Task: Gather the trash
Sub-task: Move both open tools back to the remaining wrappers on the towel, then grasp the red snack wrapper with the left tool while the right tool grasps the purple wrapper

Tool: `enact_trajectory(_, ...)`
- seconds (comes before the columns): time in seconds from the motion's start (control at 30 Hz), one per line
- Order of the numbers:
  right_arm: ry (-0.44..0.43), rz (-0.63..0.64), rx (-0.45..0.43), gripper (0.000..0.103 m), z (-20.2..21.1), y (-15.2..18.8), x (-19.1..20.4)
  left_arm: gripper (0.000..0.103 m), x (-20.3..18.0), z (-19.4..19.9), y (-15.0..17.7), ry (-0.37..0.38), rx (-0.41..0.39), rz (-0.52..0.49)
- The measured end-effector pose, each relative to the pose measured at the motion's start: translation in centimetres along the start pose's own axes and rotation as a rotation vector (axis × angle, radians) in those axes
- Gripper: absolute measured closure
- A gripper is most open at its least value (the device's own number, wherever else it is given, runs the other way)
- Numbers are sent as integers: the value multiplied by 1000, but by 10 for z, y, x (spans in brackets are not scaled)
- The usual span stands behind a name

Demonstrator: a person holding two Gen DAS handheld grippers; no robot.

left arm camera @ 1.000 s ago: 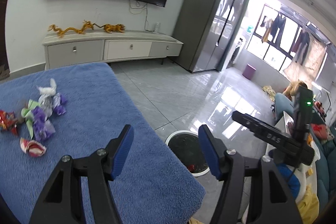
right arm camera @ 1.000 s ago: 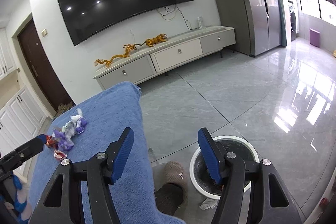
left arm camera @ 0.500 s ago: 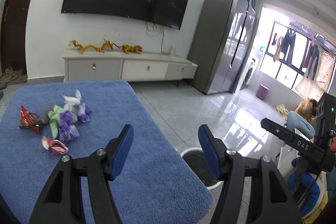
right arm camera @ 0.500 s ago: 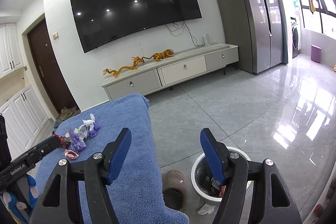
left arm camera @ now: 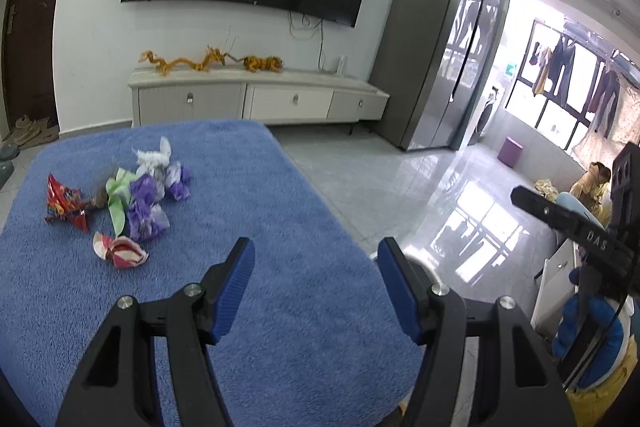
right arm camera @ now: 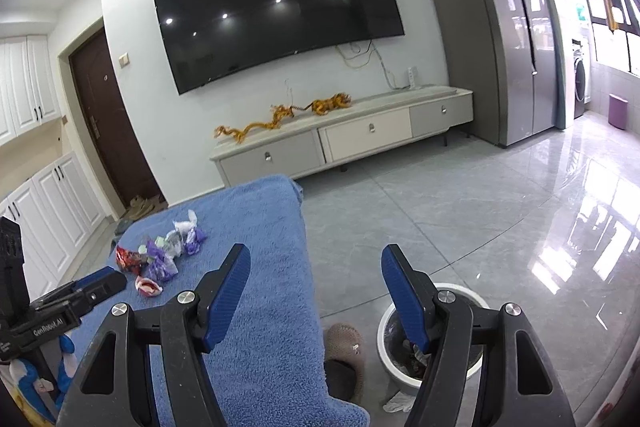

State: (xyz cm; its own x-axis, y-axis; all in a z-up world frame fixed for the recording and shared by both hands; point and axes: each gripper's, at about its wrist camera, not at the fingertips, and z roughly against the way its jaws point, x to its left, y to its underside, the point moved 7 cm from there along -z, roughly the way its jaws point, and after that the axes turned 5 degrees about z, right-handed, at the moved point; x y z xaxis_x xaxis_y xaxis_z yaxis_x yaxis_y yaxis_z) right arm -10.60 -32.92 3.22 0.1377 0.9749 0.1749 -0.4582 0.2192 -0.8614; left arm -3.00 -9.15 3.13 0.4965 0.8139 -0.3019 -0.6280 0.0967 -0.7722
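A pile of crumpled wrappers (left arm camera: 140, 199) lies on the blue towel-covered table (left arm camera: 256, 211): purple, green, white, a red snack bag (left arm camera: 64, 205) and a red-white wrapper (left arm camera: 120, 250). The pile also shows in the right wrist view (right arm camera: 164, 253). My left gripper (left arm camera: 316, 263) is open and empty above the table's near right part, right of the pile. My right gripper (right arm camera: 316, 269) is open and empty over the table's right edge. A white trash bin (right arm camera: 430, 341) holding some trash stands on the floor below it, partly hidden by the right finger.
A slipper (right arm camera: 345, 345) and a white scrap (right arm camera: 400, 401) lie on the floor by the bin. A TV cabinet (left arm camera: 256, 103) stands against the far wall, a grey fridge (left arm camera: 436, 55) to its right. Glossy tiled floor lies right of the table.
Both grippers have risen and tilted up, away from the bin. The left view has swung left over the table, so the wrapper pile sits closer to centre. Both stay open.
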Motion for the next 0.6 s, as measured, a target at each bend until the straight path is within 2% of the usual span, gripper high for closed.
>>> enact_trajectory(0.13,-22,23,31,37,-19,2,12,41,33,-9,1,-18,18,49)
enact_trajectory(0.23,-39,42,70,37,-43,-3,19,41,64,-10,-5,-59,1,78)
enact_trajectory(0.43,-77,100,121,37,-87,-17,43,41,151,-7,-28,-218,-43,118)
enact_trajectory(0.6,-143,151,204,40,-148,-10,77,41,232,-22,-37,-345,-26,205)
